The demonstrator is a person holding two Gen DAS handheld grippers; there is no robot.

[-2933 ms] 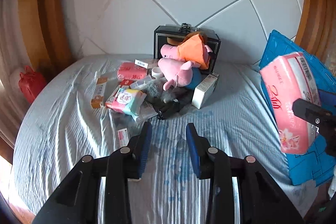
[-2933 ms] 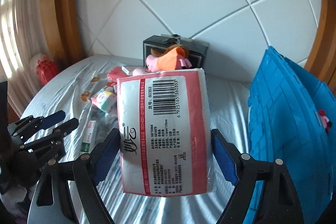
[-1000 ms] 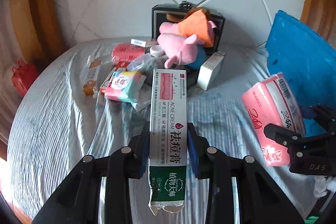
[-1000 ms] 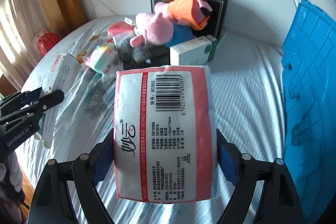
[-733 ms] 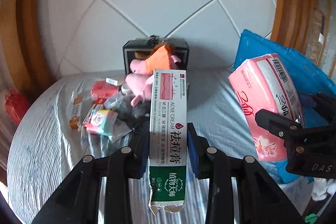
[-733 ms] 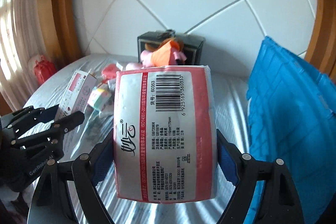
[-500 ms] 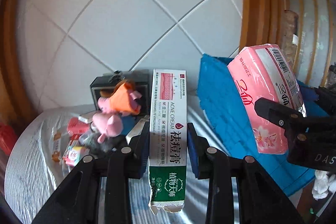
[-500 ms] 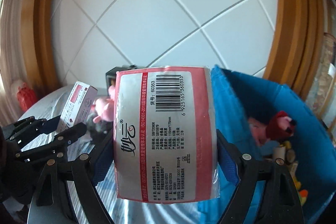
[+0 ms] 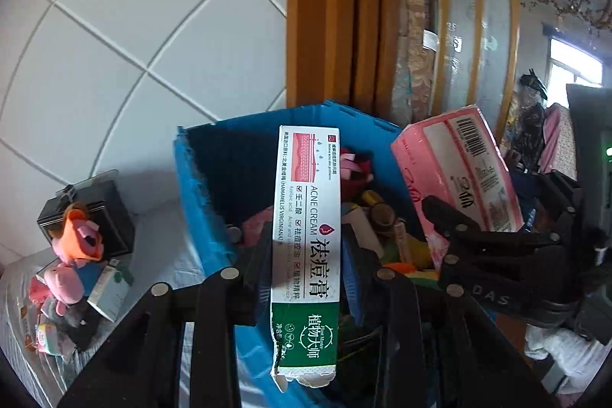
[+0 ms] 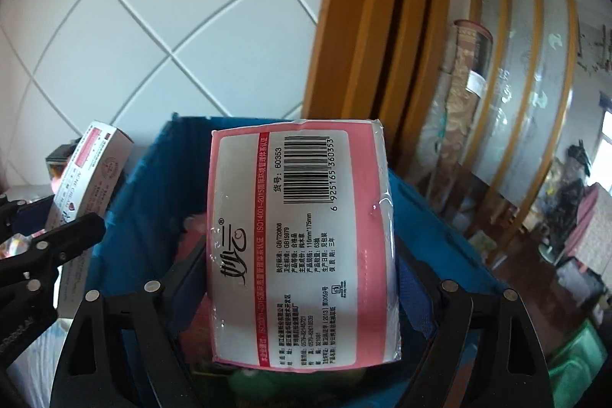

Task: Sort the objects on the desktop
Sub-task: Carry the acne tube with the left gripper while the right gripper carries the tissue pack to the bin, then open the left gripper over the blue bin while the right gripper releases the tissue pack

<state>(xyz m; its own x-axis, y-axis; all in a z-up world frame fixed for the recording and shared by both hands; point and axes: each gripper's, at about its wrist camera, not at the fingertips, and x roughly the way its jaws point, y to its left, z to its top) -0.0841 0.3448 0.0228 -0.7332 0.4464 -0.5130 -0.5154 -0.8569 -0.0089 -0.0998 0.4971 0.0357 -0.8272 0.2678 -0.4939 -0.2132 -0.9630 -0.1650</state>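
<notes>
While the remaining clutter, a plush pig [image 9: 70, 280] among small cartons, lies at far left on the bed [image 9: 160, 255], the left gripper [image 9: 304, 278] is clamped on the long flanks of an acne cream carton [image 9: 306, 239], held upright over the open blue crate [image 9: 214, 201]. Such a carton is judged light and stiff but crushable; its lower end is already torn, so mid-length grips suit it. Further right, the right gripper [image 10: 302, 278] squeezes a pink tissue pack [image 10: 302, 239] across its width, likewise above the crate, which already holds toys and small items. Soft, light and film-wrapped, the pack probably slips easily; a broad, central hold appears safest.
</notes>
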